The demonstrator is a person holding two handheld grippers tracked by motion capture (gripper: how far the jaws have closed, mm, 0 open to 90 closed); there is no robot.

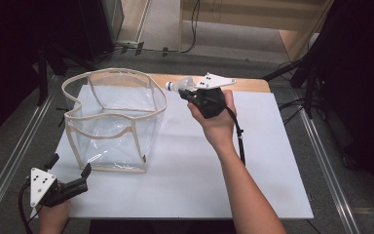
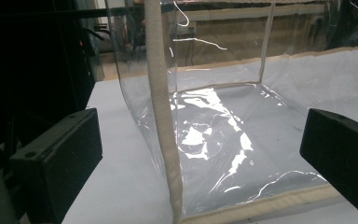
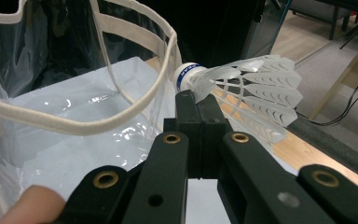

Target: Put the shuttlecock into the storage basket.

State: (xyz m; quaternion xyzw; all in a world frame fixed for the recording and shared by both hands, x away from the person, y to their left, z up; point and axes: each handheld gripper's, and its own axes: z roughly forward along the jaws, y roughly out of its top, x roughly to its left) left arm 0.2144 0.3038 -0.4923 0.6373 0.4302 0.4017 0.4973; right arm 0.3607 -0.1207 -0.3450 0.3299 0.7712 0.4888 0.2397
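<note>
A clear plastic bag with beige trim stands open on the white table, at the left. My right gripper is raised beside the bag's right rim, shut on a white plastic shuttlecock. In the right gripper view the shuttlecock lies sideways in the closed jaws, its cork end with a blue band toward the bag's rim. My left gripper rests open near the table's front left corner, just in front of the bag. Its jaws stand wide, either side of the bag's trimmed corner.
A wooden strip runs along the table's far edge. Metal rails flank the table on both sides. Dark stands and cables sit at the back and right. Open table surface lies to the right of the bag.
</note>
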